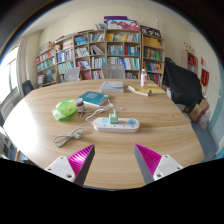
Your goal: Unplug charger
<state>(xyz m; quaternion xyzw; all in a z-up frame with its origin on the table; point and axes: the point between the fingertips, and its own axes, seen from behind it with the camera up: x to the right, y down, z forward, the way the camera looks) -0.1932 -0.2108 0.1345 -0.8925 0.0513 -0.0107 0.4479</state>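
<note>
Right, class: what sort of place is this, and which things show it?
Probably a library or reading room: full bookshelves line the wall behind a round table bearing a book.

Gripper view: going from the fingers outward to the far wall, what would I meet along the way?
Hand-held gripper, fingers open → white power strip with a charger plugged in → blue book → far table edge → bookshelves on the far wall.

Tongs (112, 160) level and forward, pink-padded fingers (75, 160) spread wide apart, nothing between.
</note>
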